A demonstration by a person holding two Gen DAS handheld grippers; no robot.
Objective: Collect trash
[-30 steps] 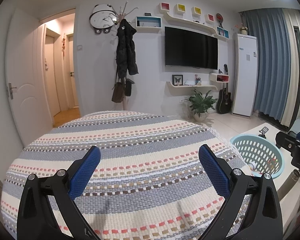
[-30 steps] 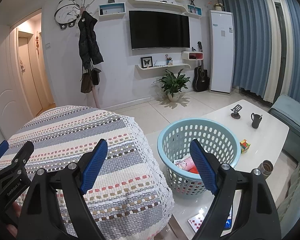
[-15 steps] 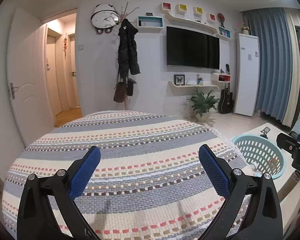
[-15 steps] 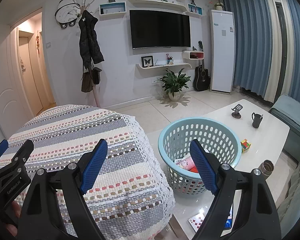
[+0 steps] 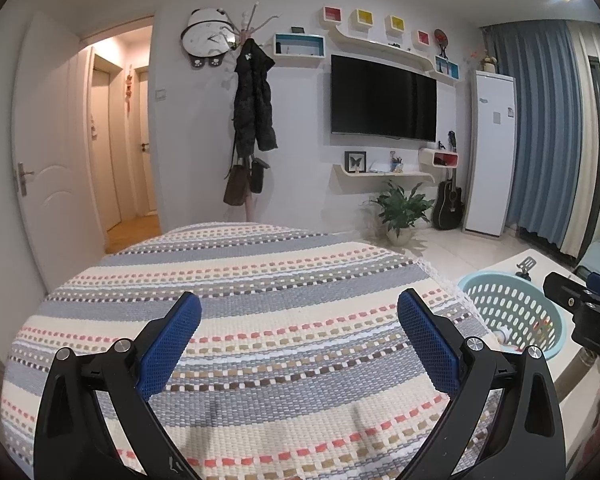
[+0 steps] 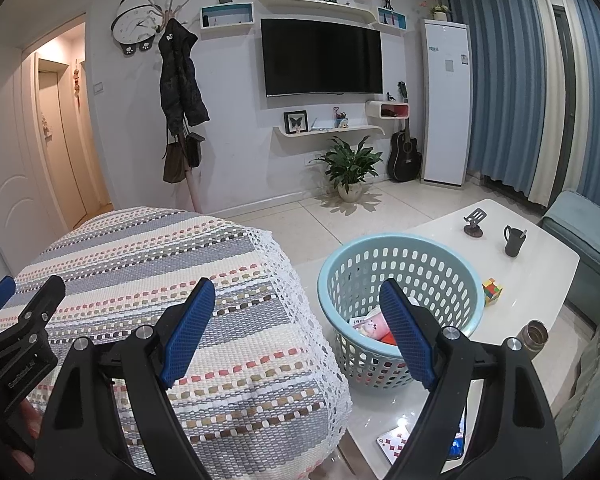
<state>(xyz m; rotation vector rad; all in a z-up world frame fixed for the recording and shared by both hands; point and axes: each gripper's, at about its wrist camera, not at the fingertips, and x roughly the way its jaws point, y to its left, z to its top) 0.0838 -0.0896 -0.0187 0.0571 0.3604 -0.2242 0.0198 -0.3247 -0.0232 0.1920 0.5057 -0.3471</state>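
Observation:
A light blue plastic basket (image 6: pixel 400 272) stands on the white low table (image 6: pixel 540 272), beside the striped cloth. It holds pink and red wrappers (image 6: pixel 374 326). The basket also shows in the left wrist view (image 5: pixel 512 312) at the right. My left gripper (image 5: pixel 298 330) is open and empty above the striped woven cloth (image 5: pixel 260 280). My right gripper (image 6: pixel 296 322) is open and empty, over the cloth's lace edge and the basket's near rim. The left gripper's body shows at the left edge of the right wrist view (image 6: pixel 16 340).
On the white table are a black mug (image 6: pixel 514 240), a phone stand (image 6: pixel 474 224), a colour cube (image 6: pixel 492 290), a metal cup (image 6: pixel 536 336) and playing cards (image 6: pixel 394 442). A teal seat (image 6: pixel 588 228) stands at the right. A plant (image 6: pixel 350 164) and guitar stand by the far wall.
Both views have tilted up slightly, so the basket and cloth sit a little lower in frame. Both grippers stay open and empty.

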